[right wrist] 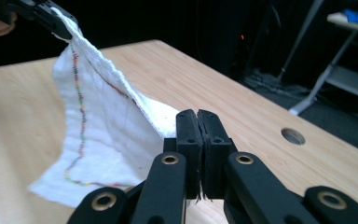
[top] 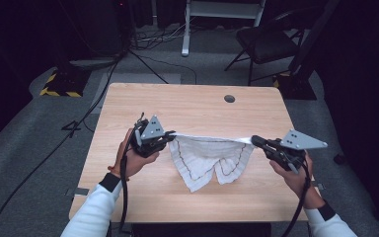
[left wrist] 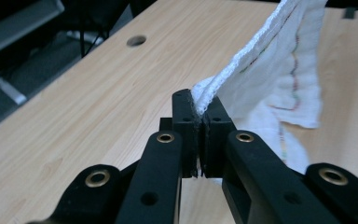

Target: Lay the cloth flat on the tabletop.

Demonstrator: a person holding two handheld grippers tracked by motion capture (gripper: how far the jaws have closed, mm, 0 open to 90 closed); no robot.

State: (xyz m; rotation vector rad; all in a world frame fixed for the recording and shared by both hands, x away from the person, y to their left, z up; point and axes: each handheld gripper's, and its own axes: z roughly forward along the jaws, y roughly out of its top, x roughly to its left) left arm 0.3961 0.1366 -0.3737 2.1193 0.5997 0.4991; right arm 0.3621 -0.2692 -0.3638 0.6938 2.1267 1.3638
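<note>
The white cloth [top: 207, 155] hangs over the middle of the wooden counter [top: 187, 106], its top edge pulled taut and running straight across from left to right, so its long axis lies side to side in the high view. Below that edge it droops in two loose lobes whose lower tips look to be resting on the counter, with a thin coloured stitched line curving along the border. The left gripper [top: 167, 137] pinches the left end of the edge: in the left gripper view its fingers [left wrist: 185, 116] are pressed together on the hem. The right gripper [top: 254, 140] has the other end, its fingers [right wrist: 189, 135] pressed together on the cloth too. Both grippers lie roughly level, pointing inward at each other, hands behind them, white-sleeved forearms coming in from the near side.
</note>
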